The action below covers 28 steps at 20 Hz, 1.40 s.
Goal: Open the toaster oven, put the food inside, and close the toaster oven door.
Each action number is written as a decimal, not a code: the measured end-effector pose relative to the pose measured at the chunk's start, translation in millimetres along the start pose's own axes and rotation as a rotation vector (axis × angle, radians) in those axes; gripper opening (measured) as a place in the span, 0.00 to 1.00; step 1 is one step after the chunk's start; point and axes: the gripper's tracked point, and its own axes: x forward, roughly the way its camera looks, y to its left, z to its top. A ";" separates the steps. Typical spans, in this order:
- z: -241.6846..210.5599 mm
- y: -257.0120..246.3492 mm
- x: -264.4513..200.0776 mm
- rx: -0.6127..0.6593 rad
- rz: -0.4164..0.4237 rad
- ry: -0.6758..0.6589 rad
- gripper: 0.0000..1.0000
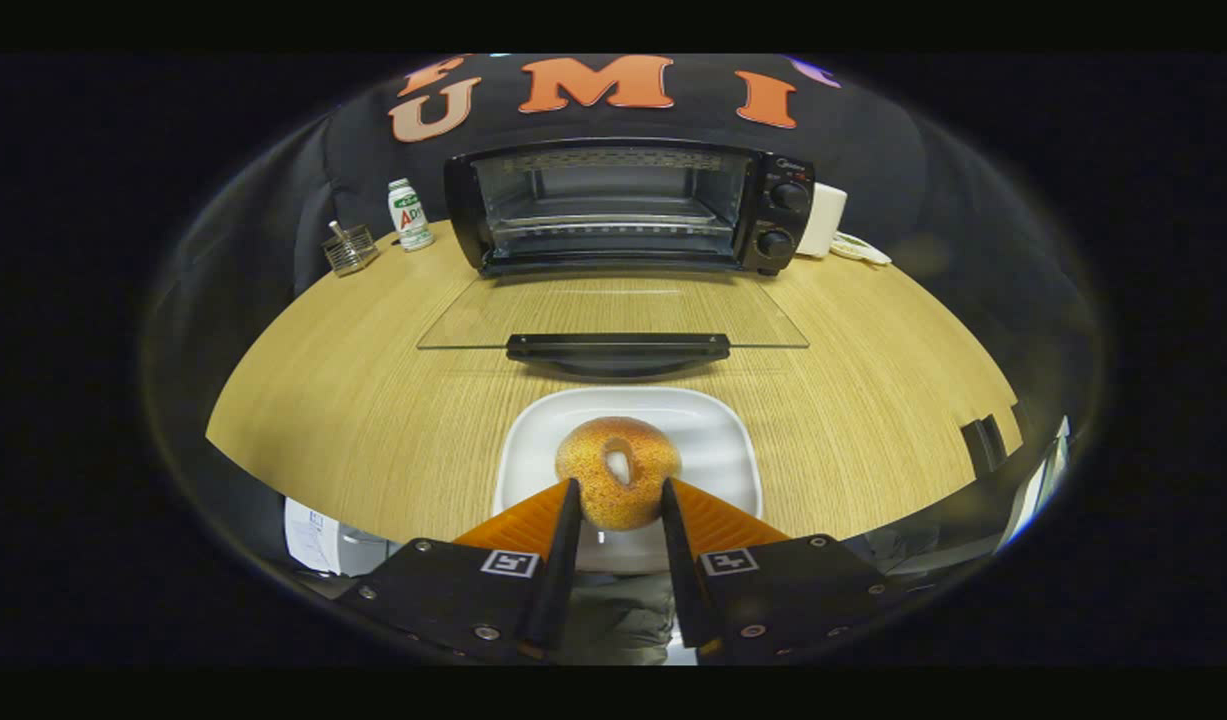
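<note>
Oven door already down: the toaster oven (628,205) sits at the far side of the tabletop (373,400), its glass door (613,312) folded flat toward the camera with the dark handle (618,350) at the near edge, cavity open and a rack visible inside. So step one looks done, and the step in hand is picking up the food. The bagel (618,470) sits on a white plate (718,450) just this side of the door handle, near end of it between the two fingers. The claw (618,495) is closed in to about bagel width, both fingertips (571,495) at the bagel's sides and seemingly touching; whether they squeeze firmly can't be confirmed, and the bagel may already be tilted up off the plate, hard to tell. Next move, as a judgement: confirm a firm hold, lift clear of the plate, carry forward over the handle and the lowered door without clipping either, and set the bagel on the rack inside; then let go, back out, and swing the door up. Background clutter, not involved: a small bottle (409,214) and a wire holder (350,249) beside the oven on one side, a white mug (825,220) on the other, near the oven's knobs (785,218).
</note>
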 end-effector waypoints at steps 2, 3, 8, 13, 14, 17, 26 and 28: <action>12.8 2.6 -7.8 0.006 0.017 -0.021 0.41; 19.3 4.3 -13.0 0.005 0.027 -0.035 0.41; 58.1 15.3 -31.9 -0.004 0.069 -0.102 0.41; 98.9 27.9 -30.4 -0.023 0.099 -0.172 0.40; 108.9 28.7 -28.3 -0.025 0.099 -0.187 0.40; 144.3 28.7 -18.8 -0.025 0.094 -0.237 0.41; 214.6 15.6 36.5 0.050 0.065 -0.292 0.40; 223.8 13.9 46.2 0.078 0.064 -0.293 0.40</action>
